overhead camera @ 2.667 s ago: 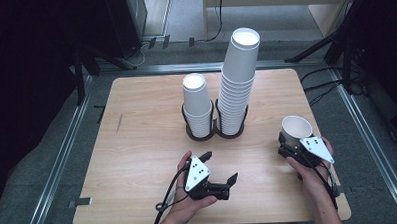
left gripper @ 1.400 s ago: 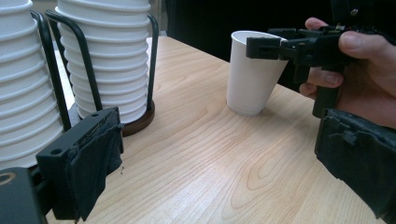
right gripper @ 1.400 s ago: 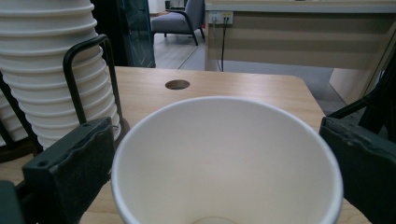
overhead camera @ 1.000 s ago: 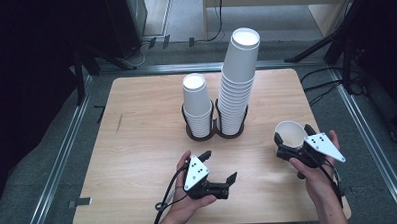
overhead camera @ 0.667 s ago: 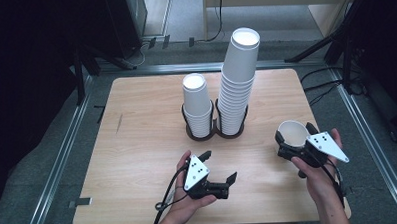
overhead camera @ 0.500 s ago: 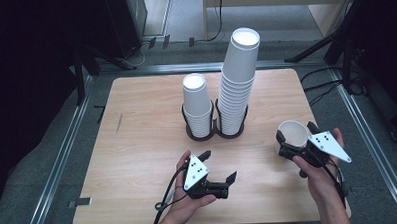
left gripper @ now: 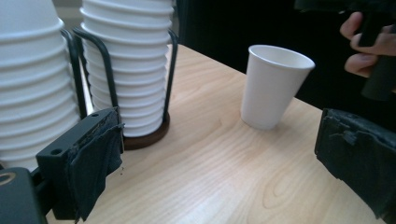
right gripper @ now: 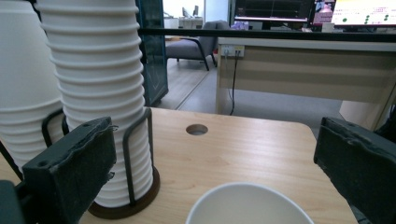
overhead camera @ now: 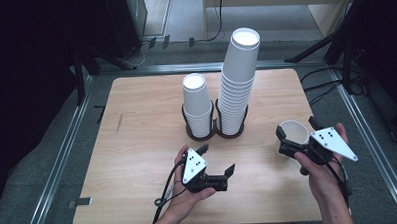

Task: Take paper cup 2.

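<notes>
Loose cup [overhead camera: 294, 132] could easily get tipped here
Right gripper [overhead camera: 298, 138] jaws are spread wide around it (nothing clamped), left gripper [overhead camera: 219, 164] sits open too; a nudged rim topples it.

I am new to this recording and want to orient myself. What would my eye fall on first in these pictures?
First, the tall stack of white paper cups in a black wire holder at the table's middle, with a shorter stack beside it on the left. Next, the single cup standing upright near the right edge, between the open jaws of the right gripper. The left gripper rests open near the front edge.
</notes>
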